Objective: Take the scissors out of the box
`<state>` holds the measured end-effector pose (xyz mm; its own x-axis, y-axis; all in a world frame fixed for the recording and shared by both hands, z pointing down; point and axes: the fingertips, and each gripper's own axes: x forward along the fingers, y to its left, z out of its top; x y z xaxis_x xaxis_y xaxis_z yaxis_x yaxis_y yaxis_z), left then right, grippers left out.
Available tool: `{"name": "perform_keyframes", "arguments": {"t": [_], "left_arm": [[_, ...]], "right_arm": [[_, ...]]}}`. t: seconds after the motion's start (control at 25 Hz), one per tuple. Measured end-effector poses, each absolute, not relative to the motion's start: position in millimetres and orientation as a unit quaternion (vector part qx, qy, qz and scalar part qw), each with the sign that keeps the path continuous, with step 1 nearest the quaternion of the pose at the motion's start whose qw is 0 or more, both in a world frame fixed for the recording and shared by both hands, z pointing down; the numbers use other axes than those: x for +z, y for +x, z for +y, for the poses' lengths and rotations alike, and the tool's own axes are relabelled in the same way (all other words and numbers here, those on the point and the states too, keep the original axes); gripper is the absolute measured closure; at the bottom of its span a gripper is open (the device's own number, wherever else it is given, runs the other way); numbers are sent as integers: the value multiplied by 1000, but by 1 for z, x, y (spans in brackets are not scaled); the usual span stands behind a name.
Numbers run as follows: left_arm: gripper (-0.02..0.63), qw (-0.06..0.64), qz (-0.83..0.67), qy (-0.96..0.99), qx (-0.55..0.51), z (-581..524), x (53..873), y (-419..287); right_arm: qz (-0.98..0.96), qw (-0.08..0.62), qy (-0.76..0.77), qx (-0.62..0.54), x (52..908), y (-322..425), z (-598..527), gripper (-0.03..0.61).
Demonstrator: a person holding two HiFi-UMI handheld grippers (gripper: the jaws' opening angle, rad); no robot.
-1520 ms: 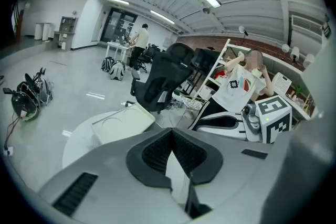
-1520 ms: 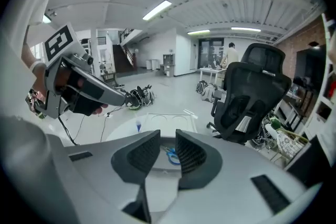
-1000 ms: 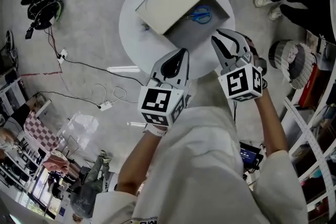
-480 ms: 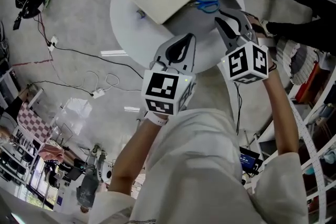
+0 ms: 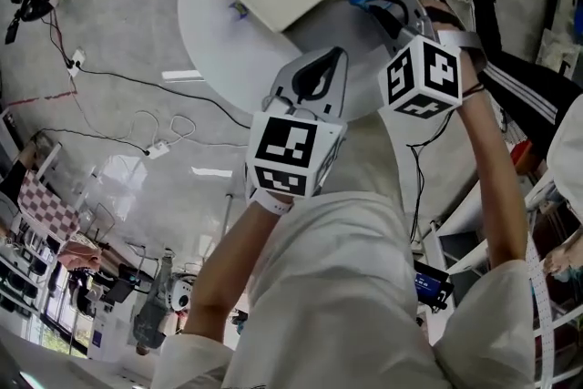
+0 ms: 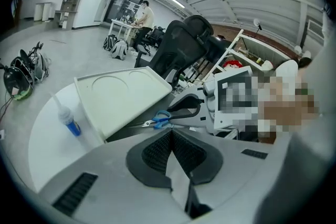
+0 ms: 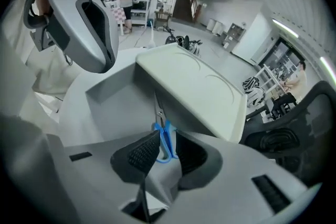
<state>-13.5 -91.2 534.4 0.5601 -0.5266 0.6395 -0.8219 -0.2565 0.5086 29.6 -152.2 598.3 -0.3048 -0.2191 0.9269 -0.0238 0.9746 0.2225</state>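
Two blue handle loops of the scissors (image 7: 164, 131) sit right between the pads of the right gripper (image 7: 168, 136), whose jaws stand apart around them, not pressed shut. The blades point straight ahead of its tips, along the floor of the grey box (image 7: 105, 92) and under the edge of the pale lid (image 7: 194, 86) that rises just beyond. The left gripper (image 6: 171, 132) hangs back on the near side of the box, jaws closed together on nothing. In its own view the scissors lie ahead of its tips and well apart from them. A small blue-and-white bottle (image 6: 68, 120) stands off to its left on the round white table (image 5: 209, 23), beside the lid.
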Motion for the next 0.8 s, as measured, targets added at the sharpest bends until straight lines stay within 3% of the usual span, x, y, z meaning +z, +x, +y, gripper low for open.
{"name": "perform_keyframes", "arguments": {"t": [0.52,0.8], "left_arm": [[603,445,-433,765,169,-95,545,-19],[603,449,-432,764,166,-95,549,-19]], "right_arm": [[-729,674,15,-115,642,39,-159,420],[-724,679,-13,-122,648,40,-156,433]]}}
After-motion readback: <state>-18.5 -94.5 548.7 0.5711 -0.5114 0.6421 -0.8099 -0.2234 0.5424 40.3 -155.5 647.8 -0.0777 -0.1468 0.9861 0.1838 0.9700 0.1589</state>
